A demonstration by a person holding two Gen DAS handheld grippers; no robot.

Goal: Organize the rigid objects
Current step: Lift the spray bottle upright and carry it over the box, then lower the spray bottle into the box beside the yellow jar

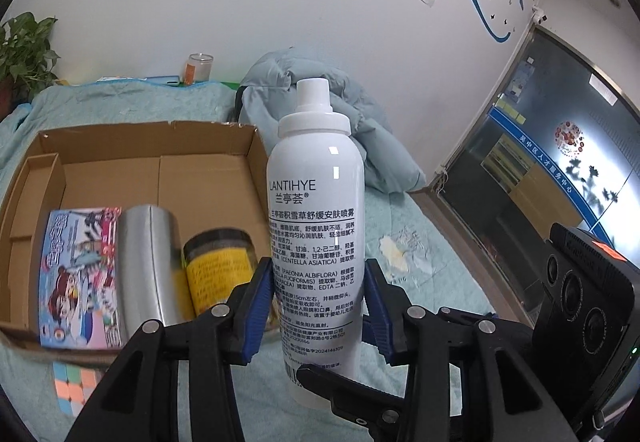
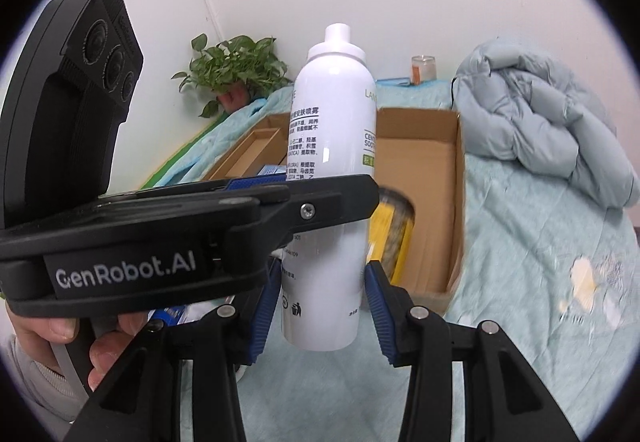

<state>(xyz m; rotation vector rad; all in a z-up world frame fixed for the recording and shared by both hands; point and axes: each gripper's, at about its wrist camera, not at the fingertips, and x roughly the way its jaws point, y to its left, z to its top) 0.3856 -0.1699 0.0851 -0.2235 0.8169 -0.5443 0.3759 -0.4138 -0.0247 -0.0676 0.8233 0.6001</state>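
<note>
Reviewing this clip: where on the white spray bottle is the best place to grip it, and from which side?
Grip the white spray bottle on its straight cylindrical body, below the tapering shoulder and cap, coming in horizontally with one finger on each side. It stands upright, and both the left gripper and right gripper already bracket it that way.

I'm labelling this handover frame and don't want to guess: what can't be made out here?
- Left wrist view: the spray bottle hides part of the yellow jar; its lid cannot be seen.
- Left wrist view: the cardboard box rim and the gripper's arm cover part of the colour cube.
- Right wrist view: the left gripper covers the bottle's middle, and the jar is blurred.
</note>
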